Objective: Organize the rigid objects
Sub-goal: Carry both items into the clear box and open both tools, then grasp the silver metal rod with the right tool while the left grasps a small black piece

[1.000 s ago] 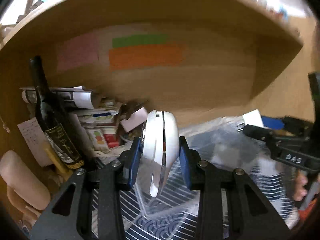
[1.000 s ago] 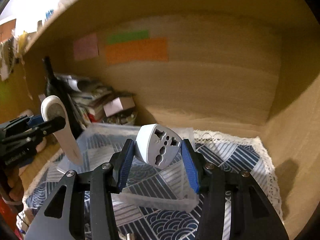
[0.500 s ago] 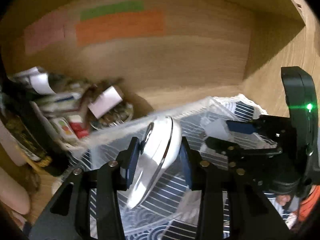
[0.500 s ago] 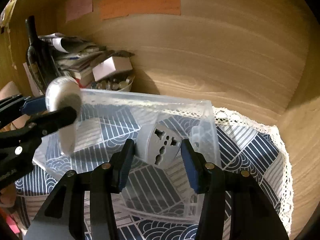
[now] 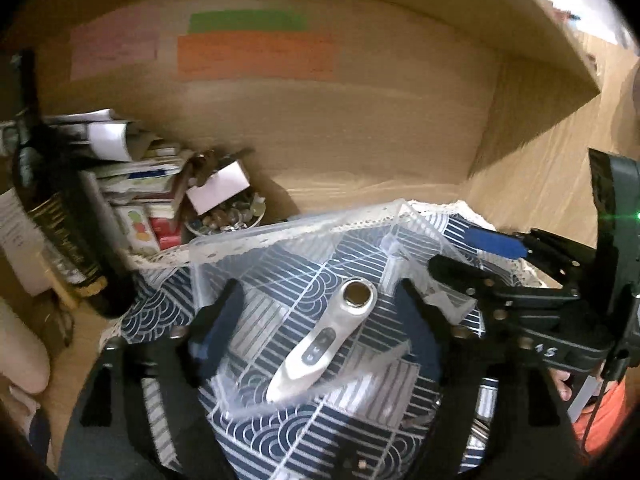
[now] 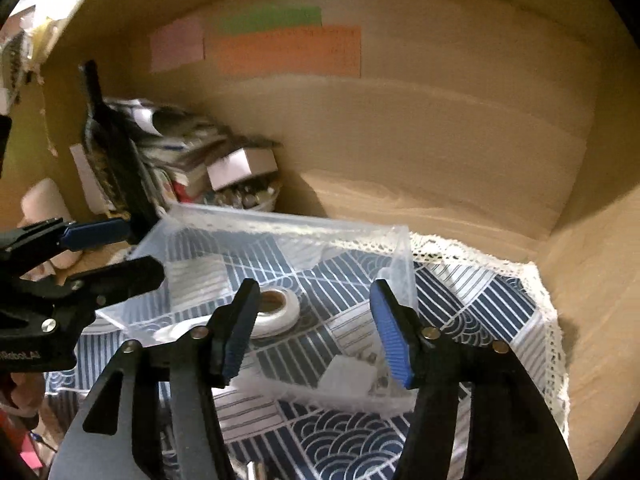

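Observation:
A clear plastic box [image 5: 296,236] [image 6: 280,224] stands on a blue patterned cloth. A white handheld device [image 5: 324,344] with a round metal head lies flat inside it; its head shows in the right wrist view [image 6: 276,306]. A white plug adapter [image 6: 352,374] lies in the box's near right part. My left gripper [image 5: 320,320] is open and empty above the device; it also shows at the left of the right wrist view [image 6: 120,248]. My right gripper [image 6: 316,328] is open and empty above the adapter; it also shows at the right of the left wrist view [image 5: 480,256].
A dark wine bottle [image 5: 52,200] [image 6: 116,164] stands left of the box beside stacked papers and a small white box [image 5: 218,186]. The wooden shelf back wall [image 5: 360,140] carries coloured notes. A lace-edged cloth [image 6: 500,300] covers the shelf floor.
Both grippers opened. The white device dropped from my left gripper and the plug adapter from my right gripper; both now lie in the clear box.

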Demonstrator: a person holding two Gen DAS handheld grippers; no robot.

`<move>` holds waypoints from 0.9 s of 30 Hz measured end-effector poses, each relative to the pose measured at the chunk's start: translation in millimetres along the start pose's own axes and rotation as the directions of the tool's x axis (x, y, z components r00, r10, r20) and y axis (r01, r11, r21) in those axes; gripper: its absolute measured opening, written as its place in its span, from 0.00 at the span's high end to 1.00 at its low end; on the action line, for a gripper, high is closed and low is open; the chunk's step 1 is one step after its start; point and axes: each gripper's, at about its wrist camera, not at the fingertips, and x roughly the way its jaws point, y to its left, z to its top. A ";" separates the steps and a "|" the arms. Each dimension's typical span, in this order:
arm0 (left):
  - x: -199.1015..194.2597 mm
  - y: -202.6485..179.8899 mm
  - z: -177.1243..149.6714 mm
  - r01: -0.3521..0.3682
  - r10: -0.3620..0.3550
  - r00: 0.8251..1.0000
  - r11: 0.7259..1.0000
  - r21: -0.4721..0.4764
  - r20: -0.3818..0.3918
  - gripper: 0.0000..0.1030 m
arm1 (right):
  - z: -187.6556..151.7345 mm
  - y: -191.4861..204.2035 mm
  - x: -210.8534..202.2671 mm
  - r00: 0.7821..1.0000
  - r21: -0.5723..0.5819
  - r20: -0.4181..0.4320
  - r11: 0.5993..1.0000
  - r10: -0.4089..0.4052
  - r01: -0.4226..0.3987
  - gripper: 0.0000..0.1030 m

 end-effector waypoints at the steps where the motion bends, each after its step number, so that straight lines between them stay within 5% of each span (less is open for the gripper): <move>1: -6.5 0.1 -3.7 -0.007 0.007 1.000 1.000 -0.004 0.006 0.14 | -1.0 1.6 -5.8 1.000 0.000 0.008 1.000 0.000 0.000 0.46; 11: -46.0 -0.8 -54.9 -0.038 0.038 0.999 0.999 -0.001 -0.003 0.05 | -41.2 18.0 -54.1 0.999 0.007 0.039 1.000 0.003 -0.003 0.43; 23: -43.3 -3.2 -130.1 -0.042 0.038 0.989 0.999 -0.022 -0.145 0.05 | -113.3 14.7 -50.8 0.997 0.075 -0.073 0.997 0.028 -0.022 0.43; 27: -45.8 -3.4 -146.4 -0.045 0.039 0.986 0.998 -0.034 -0.159 0.05 | -129.3 15.0 -44.9 0.993 0.080 -0.113 0.996 0.033 -0.023 0.50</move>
